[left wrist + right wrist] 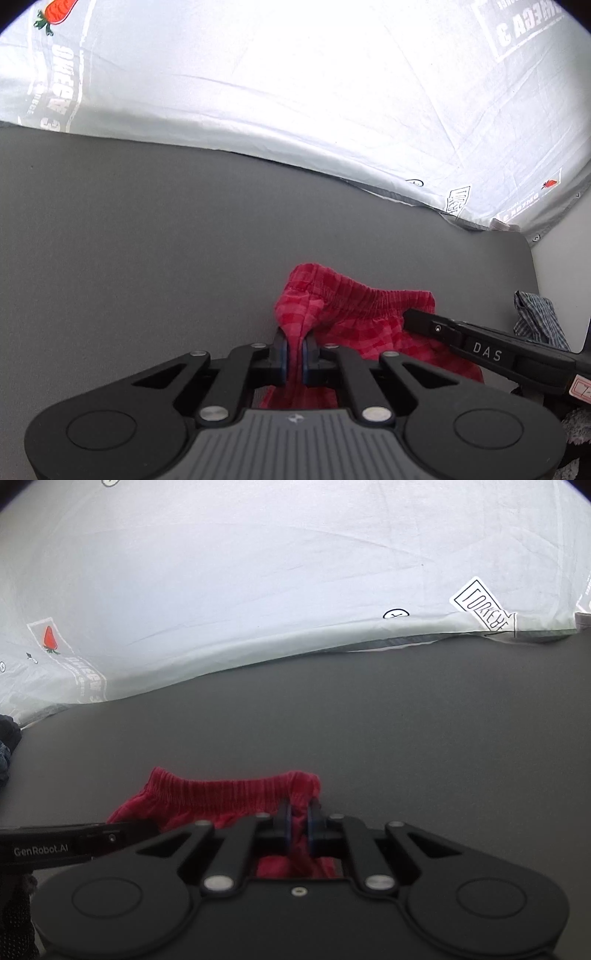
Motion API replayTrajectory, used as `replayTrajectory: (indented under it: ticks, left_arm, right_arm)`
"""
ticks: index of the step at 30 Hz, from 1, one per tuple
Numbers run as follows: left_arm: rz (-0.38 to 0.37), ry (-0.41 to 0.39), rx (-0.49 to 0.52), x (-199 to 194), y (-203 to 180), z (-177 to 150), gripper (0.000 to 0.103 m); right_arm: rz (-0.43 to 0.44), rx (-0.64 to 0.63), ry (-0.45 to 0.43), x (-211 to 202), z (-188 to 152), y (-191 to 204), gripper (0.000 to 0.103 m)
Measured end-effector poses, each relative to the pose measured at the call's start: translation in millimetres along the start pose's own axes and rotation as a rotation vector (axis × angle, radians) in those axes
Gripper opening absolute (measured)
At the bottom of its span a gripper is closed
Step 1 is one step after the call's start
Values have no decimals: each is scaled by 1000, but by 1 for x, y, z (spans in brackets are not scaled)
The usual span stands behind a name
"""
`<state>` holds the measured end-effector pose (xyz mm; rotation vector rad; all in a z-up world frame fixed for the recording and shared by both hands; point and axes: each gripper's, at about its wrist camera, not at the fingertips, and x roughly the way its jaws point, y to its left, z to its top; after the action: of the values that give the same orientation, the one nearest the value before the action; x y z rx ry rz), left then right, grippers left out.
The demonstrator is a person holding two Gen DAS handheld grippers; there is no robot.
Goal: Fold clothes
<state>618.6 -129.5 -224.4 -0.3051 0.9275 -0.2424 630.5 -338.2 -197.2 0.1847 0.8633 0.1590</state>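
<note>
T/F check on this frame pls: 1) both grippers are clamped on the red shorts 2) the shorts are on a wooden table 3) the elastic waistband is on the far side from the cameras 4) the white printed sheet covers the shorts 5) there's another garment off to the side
1) True. The left gripper and the right gripper each pinch a bunch of the red checked shorts.
2) False. They lie on a plain grey surface.
3) True. The gathered waistband runs along the edge away from both grippers.
4) False. The white printed sheet lies beyond the grey surface, well apart from the shorts.
5) True. A blue checked cloth sits at the right edge of the left wrist view.
</note>
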Motion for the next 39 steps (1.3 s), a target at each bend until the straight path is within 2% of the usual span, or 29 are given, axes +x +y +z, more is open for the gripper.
replayTrajectory:
  ticks: [2,5,6,7,9,13,16,18,23,28,30,32,34,35,36,37,39]
  left_arm:
    - [62,27,34,9,-5,7,20]
    - [74,32,67,-3,-10,8,34]
    - [56,7,72,-16,-10,4,45]
    - [42,-11,74,-30,-10,-2,60]
    - [33,-16,72,-52,-8,-18,70]
    - [-1,83,11,-94,9,-71,69]
    - [18,143,-6,-119,17,-119,68]
    - [18,159,-35,-133,21,-144,66]
    - [7,180,-98,-167,27,-201,62]
    - [-46,150,-159,-184,25,-224,51]
    - [-75,145,-187,-188,25,-231,50]
    - [-86,154,-198,-189,20,-237,46]
    - [-81,168,-223,-189,19,-242,34]
    - [-76,174,-236,-189,19,-245,32]
    - [-69,176,-247,-189,18,-247,28]
    - [-59,171,-257,-190,19,-248,19]
    - [-44,162,-282,-193,20,-249,17]
  right_arm:
    - [12,15,-13,-12,2,-1,18]
    - [33,37,-35,-34,5,-1,44]
    - [40,45,-43,-41,5,-2,57]
    - [47,50,-50,-55,-1,-4,59]
    - [54,74,-33,-81,-24,-13,59]
    - [52,157,86,-117,-92,-42,58]
    - [51,220,175,-145,-144,-64,58]
    - [41,213,145,-166,-172,-71,54]
    - [79,186,169,-198,-204,-71,52]
    - [144,217,173,-216,-224,-70,46]
    - [175,252,175,-219,-228,-72,45]
    - [201,285,181,-221,-232,-73,39]
    - [204,318,187,-219,-235,-73,27]
    - [197,334,190,-218,-237,-73,24]
    - [191,351,194,-216,-238,-73,14]
    - [188,364,193,-216,-239,-72,8]
    - [197,385,166,-221,-242,-71,5]
